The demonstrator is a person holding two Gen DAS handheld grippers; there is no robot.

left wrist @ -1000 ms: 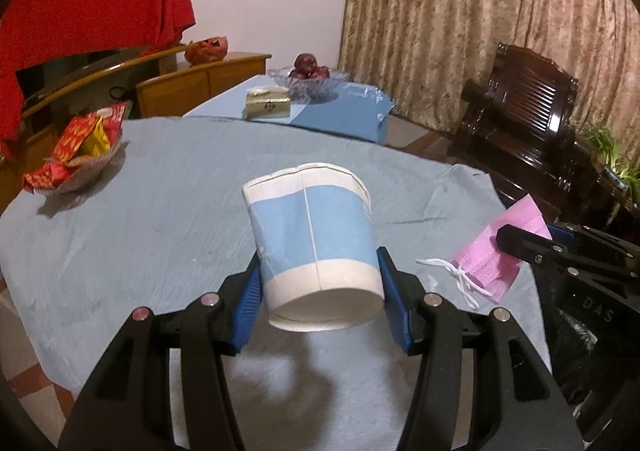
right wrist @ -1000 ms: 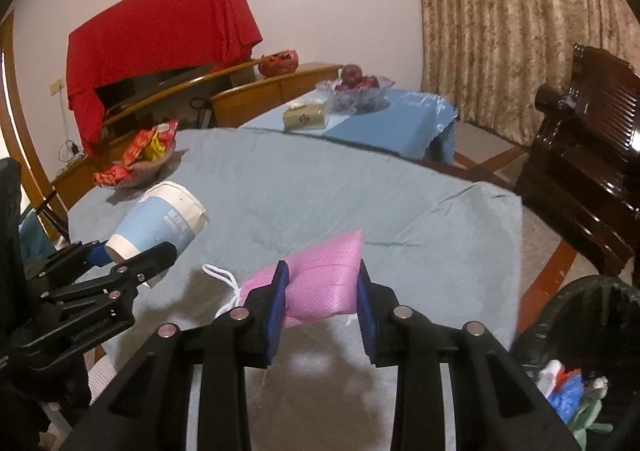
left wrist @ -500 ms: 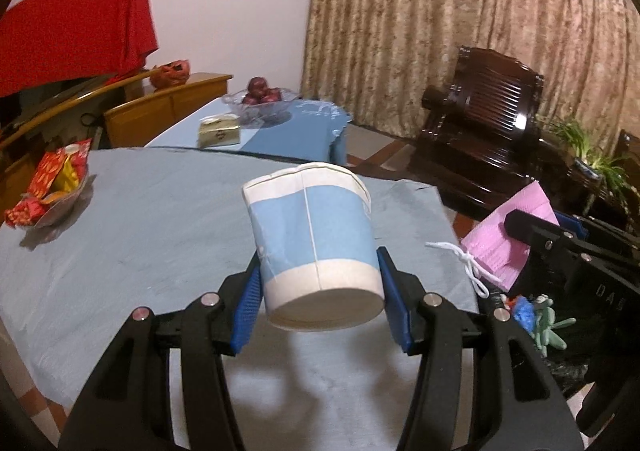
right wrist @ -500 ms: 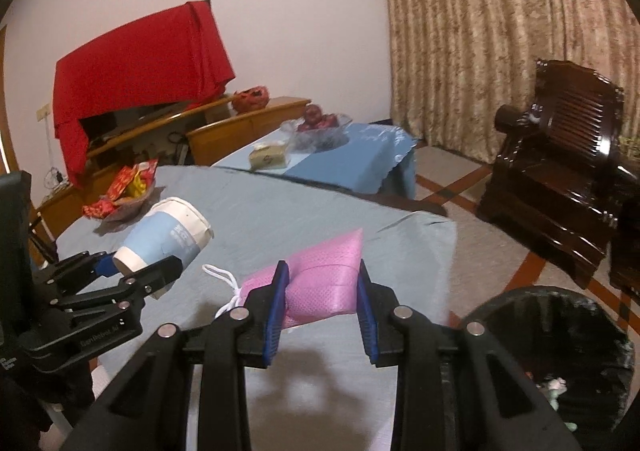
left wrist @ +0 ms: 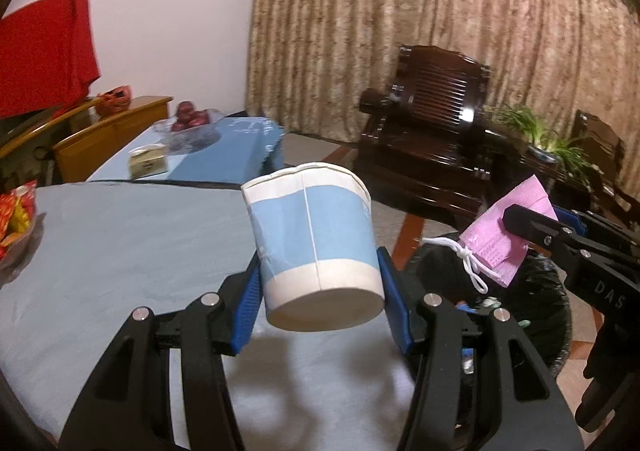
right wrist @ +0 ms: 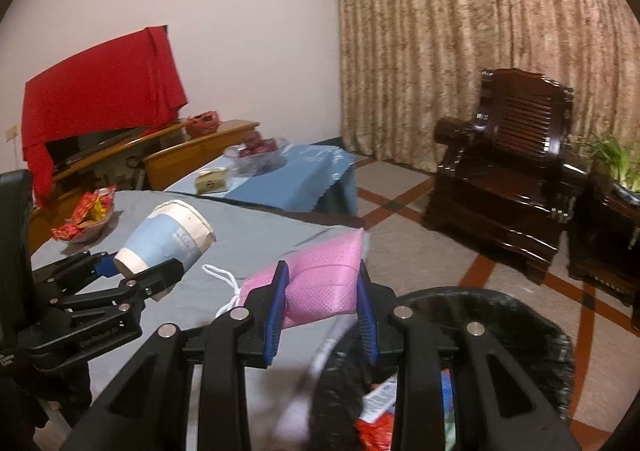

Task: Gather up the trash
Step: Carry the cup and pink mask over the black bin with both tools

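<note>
My left gripper (left wrist: pixel 320 299) is shut on a blue and white paper cup (left wrist: pixel 312 235), held in the air over the table's right edge. The cup also shows in the right wrist view (right wrist: pixel 168 239). My right gripper (right wrist: pixel 322 307) is shut on a pink face mask (right wrist: pixel 320 279) with white ear loops, held above the black-lined trash bin (right wrist: pixel 520 327). The mask (left wrist: pixel 504 243) and the bin (left wrist: pixel 548 291) show at the right of the left wrist view. Trash lies in the bin.
The table has a grey-blue cloth (left wrist: pixel 120 251). A bowl of red snack packets (right wrist: pixel 86 217) stands at its far left. Behind are a blue-covered low table (right wrist: pixel 288 179) with a fruit bowl and tissue box, and a dark wooden armchair (right wrist: pixel 516 171).
Both grippers have swung to the right, off the table toward the trash bin, each keeping its hold. The mask now hangs over the bin's mouth.
</note>
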